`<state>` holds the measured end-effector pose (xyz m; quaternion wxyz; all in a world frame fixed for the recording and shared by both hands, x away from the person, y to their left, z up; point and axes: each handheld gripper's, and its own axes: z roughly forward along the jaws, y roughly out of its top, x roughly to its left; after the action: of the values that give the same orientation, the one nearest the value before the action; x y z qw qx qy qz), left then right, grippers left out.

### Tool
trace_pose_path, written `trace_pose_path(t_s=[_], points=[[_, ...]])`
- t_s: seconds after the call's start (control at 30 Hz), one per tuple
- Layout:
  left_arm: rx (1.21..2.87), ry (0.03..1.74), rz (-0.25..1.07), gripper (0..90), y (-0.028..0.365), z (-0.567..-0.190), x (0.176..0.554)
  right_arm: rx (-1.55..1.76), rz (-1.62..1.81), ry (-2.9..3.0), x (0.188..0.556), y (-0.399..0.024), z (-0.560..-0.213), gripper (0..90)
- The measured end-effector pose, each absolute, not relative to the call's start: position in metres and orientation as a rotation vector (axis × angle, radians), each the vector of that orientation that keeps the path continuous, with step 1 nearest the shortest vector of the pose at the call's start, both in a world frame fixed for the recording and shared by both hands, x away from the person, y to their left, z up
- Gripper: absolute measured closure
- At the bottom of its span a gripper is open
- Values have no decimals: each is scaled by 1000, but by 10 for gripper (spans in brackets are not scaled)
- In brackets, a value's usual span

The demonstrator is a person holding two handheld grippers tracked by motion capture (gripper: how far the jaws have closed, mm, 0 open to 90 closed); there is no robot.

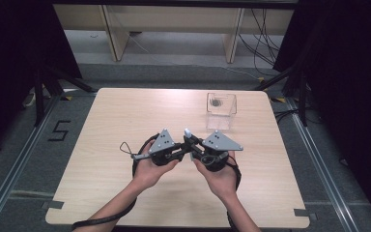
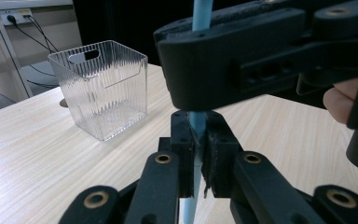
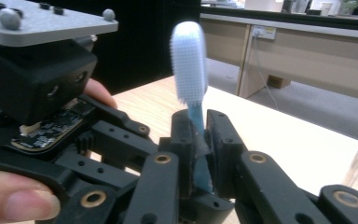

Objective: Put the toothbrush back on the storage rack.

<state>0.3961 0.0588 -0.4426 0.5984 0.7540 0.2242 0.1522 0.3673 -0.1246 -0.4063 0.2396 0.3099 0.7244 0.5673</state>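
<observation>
High view, frame centre: left gripper (image 1: 179,147) and right gripper (image 1: 192,151) both clamp the toothbrush (image 3: 189,65) above the bench (image 1: 125,116). Handover step; next, one releases, then toward the clear box (image 1: 221,110).

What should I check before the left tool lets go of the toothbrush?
1. Right tool shut on the toothbrush handle: ok, pads press it from both sides.
2. Left tool shut on the handle too: ok, so the brush is held twice.
3. Brush head free above the jaws, upright: ok.
4. Clear ribbed box upright on the table, open top: ok.
5. Path from the tools to the box free of things: ok in the high view.
6. What the dark thing in the box is: cannot tell.
</observation>
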Motion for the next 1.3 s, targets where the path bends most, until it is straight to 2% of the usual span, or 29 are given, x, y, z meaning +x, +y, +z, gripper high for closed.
trace_pose_path(t_s=[0.13,0.37,0.6,1.0,1.3], points=[[1745,502,383,809,58,-442,395,852,1558,1972,368,-128,-405,845],[1747,476,456,558,67,-440,391,897,1523,1939,372,-139,-400,846],[1777,496,553,418,93,-443,387,932,1503,1898,377,-152,-397,846],[1791,602,657,296,148,-452,384,984,1470,1860,392,-177,-400,845],[1727,683,694,273,182,-461,380,1018,1444,1793,395,-198,-397,845]])
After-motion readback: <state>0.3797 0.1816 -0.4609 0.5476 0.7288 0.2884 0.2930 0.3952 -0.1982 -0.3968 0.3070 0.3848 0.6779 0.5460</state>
